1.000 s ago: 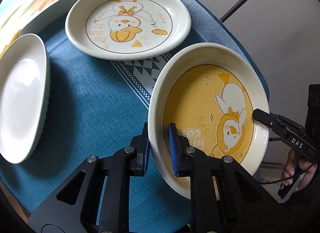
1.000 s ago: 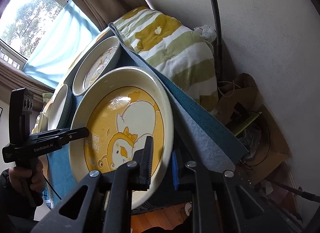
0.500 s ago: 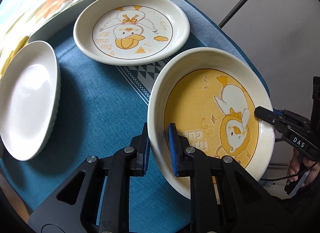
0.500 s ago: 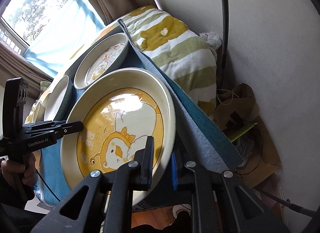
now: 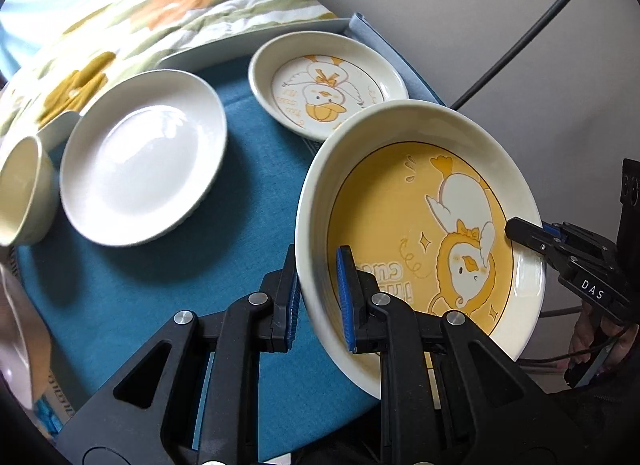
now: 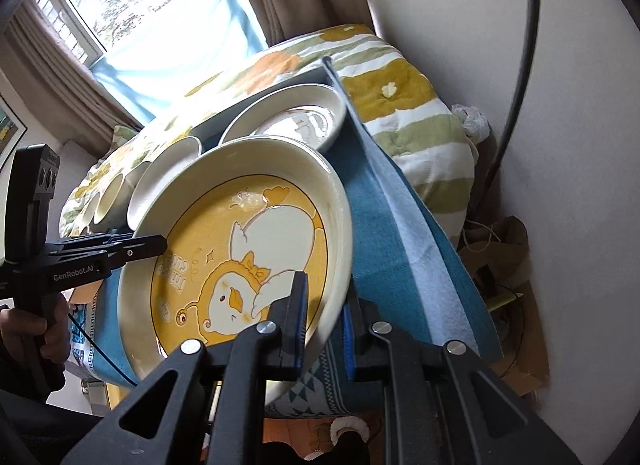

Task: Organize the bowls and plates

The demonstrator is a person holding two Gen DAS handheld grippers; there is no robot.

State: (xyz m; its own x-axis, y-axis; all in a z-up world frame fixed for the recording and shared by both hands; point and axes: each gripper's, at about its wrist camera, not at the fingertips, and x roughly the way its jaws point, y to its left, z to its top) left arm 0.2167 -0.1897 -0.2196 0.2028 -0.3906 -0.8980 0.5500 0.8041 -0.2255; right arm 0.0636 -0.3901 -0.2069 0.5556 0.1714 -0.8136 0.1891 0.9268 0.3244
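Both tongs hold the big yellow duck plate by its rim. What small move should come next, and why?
Probably carry the yellow plate toward the smaller duck plate while keeping it level. The left tongs and right tongs clamp opposite sides of its rim, it hangs tilted above the blue cloth, and the white plate sits close beside.

Two black plastic grippers, left gripper (image 5: 318, 297) and right gripper (image 6: 322, 325), each have blue ribbed pads (image 5: 345, 297) lining the fingers, silver screws (image 5: 259, 299) just behind them, and white lettering along the side.
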